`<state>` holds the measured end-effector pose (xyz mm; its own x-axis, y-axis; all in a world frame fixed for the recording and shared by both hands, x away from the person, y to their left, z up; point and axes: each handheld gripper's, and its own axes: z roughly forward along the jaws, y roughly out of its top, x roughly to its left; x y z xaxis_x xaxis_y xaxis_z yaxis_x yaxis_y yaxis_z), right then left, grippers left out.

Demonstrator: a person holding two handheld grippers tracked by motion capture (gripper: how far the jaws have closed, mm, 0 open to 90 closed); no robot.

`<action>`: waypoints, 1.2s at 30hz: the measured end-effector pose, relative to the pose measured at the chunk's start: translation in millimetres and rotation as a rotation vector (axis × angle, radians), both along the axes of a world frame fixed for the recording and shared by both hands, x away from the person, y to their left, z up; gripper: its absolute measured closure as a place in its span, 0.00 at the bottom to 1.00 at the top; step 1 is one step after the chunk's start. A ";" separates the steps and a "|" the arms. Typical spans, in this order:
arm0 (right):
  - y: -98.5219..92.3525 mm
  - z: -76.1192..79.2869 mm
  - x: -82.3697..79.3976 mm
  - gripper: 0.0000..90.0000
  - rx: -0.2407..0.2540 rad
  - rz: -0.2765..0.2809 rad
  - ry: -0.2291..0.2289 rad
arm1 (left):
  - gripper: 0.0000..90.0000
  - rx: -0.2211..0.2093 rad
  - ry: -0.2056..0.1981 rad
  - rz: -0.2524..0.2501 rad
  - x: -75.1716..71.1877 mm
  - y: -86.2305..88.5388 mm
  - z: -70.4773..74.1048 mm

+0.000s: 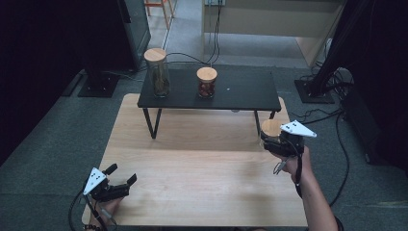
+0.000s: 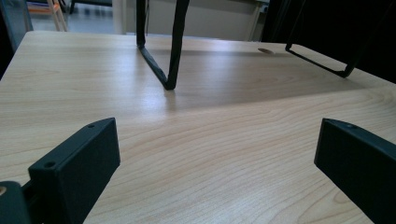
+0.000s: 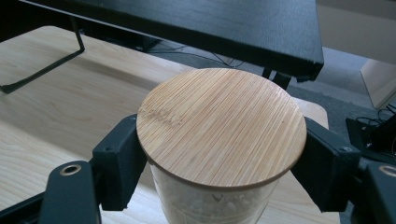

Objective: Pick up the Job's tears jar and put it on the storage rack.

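So my right gripper (image 3: 219, 158) has its fingers clamped on a clear glass jar with a round bamboo lid (image 3: 222, 126), near the pale wooden counter's (image 1: 202, 163) right edge, beside the black shelf (image 1: 240, 91). Left gripper (image 1: 122, 178) fingers wide open, holding nothing.

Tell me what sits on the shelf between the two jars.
Nothing: in the high view the black shelf is bare between the tall jar and the short jar.

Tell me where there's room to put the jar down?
The black shelf is bare right of the short jar. The wooden table is bare between the left gripper and the right gripper holding the jar. The shelf's left end is crowded.
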<state>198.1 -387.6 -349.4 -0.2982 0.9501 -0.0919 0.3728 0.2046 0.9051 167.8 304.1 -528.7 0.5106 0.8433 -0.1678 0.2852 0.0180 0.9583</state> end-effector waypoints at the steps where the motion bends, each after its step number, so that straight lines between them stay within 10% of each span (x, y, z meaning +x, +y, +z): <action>1: -0.2 1.3 0.5 0.28 0.002 0.002 -0.001 | 0.00 0.000 0.000 0.000 0.0 0.1 0.0; 36: 11.0 40.9 25.3 0.28 -0.001 0.004 -0.022 | 0.00 0.004 0.008 -0.026 3.8 2.3 1.3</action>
<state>223.4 -376.6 -308.5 -0.2997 0.9488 -0.0997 0.3517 0.2071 0.9129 171.5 306.4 -527.4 0.5308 0.8305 -0.1689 0.2932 0.0071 0.9560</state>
